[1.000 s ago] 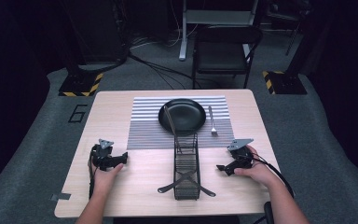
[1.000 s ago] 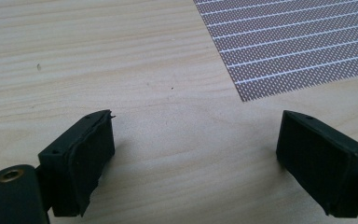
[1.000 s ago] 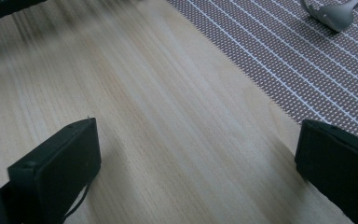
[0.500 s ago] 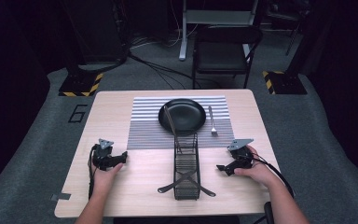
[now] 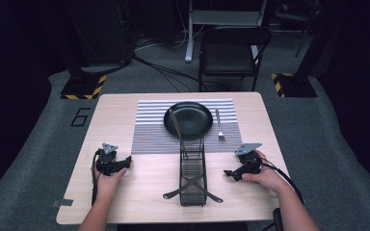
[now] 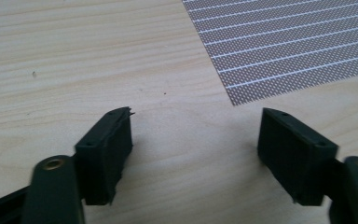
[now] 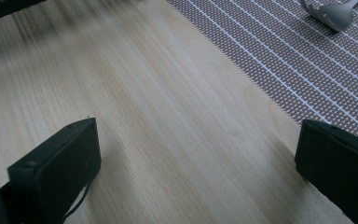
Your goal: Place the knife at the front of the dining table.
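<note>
High view: the left gripper (image 5: 125, 162) rests on the wooden table (image 5: 115, 115), left of the wire caddy (image 5: 193, 171); its jaws have just been closing yet stand apart over bare wood; the right gripper (image 5: 228, 173) rests right of the caddy, jaws wide apart, nothing between; a fork (image 5: 218, 124) lies on the striped placemat (image 5: 149, 130) beside the black plate (image 5: 188, 118).

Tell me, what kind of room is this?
Probably a lab or studio, not a home: a light wooden table on grey carpet, yellow-black hazard-striped stand bases, loose black floor cables, dark surroundings.
</note>
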